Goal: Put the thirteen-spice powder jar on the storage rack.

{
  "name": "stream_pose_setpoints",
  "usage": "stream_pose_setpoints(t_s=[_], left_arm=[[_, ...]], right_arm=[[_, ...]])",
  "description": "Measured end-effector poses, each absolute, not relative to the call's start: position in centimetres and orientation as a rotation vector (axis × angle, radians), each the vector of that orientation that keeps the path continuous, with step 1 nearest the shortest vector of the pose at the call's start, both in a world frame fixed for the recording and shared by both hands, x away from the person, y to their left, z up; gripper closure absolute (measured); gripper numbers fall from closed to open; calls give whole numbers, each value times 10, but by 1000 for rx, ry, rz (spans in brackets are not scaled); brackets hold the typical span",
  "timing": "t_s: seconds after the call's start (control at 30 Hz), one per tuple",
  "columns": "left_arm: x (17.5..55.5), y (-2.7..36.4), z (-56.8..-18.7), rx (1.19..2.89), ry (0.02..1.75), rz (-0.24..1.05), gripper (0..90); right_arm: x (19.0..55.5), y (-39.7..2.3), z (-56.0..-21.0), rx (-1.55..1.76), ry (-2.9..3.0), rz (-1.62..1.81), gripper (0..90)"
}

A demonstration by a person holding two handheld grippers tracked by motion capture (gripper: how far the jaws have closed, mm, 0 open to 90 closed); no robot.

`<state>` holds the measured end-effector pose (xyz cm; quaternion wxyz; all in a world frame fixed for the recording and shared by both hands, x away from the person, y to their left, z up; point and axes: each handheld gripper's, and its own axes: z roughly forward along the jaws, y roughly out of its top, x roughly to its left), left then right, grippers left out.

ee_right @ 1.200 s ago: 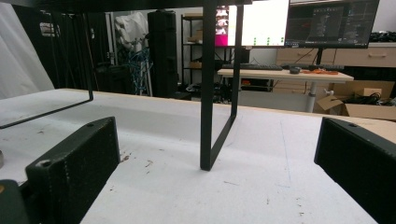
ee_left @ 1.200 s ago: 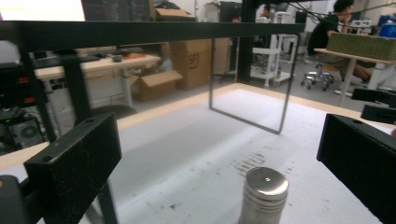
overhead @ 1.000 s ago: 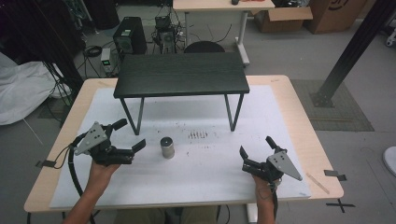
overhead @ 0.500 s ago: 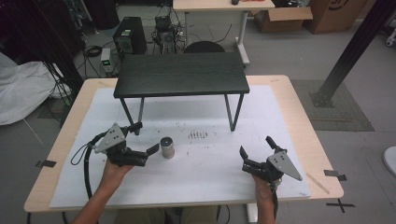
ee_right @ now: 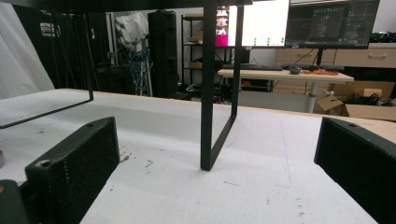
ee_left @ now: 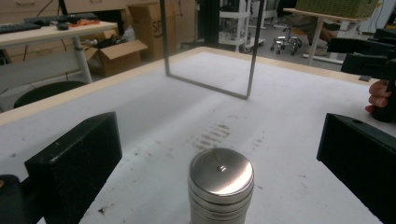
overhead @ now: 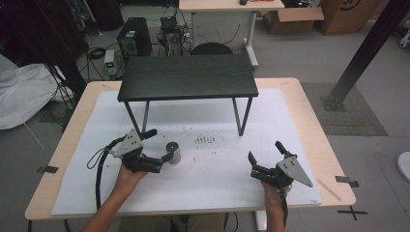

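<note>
A small metal canister (overhead: 173,152) with a round lid stands upright on the white table cover (overhead: 290,121). My left gripper (overhead: 161,144) is open just to its left, and the nearer fingertip reaches almost to it. In the left gripper view the canister (ee_left: 221,186) is centred low between the two wide-apart jaws of the left gripper (ee_left: 223,137), touching neither. My right gripper (overhead: 264,151) rests open at the front right of the table with nothing in it. In the right gripper view the right gripper (ee_right: 217,149) faces a leg of the black table (ee_right: 210,93).
A low black table (overhead: 187,76) on thin metal legs stands across the back half of the cover. Dark smudges (overhead: 205,140) mark the cover to the right of the canister. Cardboard boxes, desks and computer gear stand on the floor beyond the table.
My left gripper has moved right, up to the canister, which now sits in front of its open jaws. The right gripper and the canister have stayed put.
</note>
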<state>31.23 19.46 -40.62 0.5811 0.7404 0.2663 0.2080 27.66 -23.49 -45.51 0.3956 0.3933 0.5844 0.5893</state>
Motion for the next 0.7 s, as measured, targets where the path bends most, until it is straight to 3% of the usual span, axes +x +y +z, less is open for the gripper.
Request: stream_pose_setpoints(t_s=[0.7], left_arm=[[321, 178, -430, 1799, 647, 453, 9]], right_arm=[[276, -235, -455, 998, 1478, 1497, 0]])
